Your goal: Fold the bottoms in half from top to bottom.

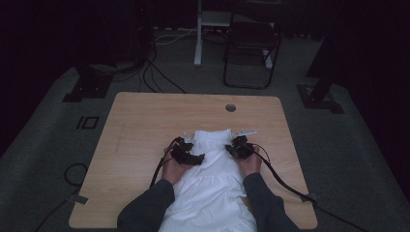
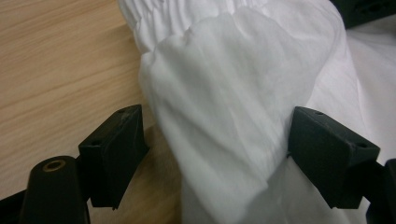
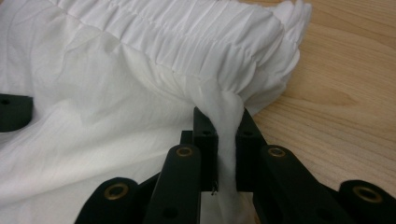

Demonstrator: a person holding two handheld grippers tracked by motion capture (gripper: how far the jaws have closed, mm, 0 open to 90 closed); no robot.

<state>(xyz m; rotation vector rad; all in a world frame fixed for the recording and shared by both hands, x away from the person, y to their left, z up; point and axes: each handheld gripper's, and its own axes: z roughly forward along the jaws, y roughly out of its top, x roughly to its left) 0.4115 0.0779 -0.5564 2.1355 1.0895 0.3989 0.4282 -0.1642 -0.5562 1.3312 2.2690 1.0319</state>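
Note:
A white garment (image 1: 212,181) with a gathered elastic band lies on the wooden table (image 1: 145,125), its band end pointing away from the person. My left gripper (image 1: 194,157) rests at the garment's left side. In the left gripper view its jaws stand wide apart (image 2: 215,116) with a loose fold of the white cloth (image 2: 233,70) between them; the left pad is clear of the cloth. My right gripper (image 1: 235,147) is at the band's right end. In the right gripper view it is shut (image 3: 224,116) on a pinched strip of cloth just below the gathered band (image 3: 196,37).
A round cable hole (image 1: 230,108) sits near the table's far edge. Beyond the table stand a dark folding chair (image 1: 251,43) and a white desk leg (image 1: 197,34). Cables trail from both grippers over the front edge. Bare wood (image 3: 345,70) lies right of the garment.

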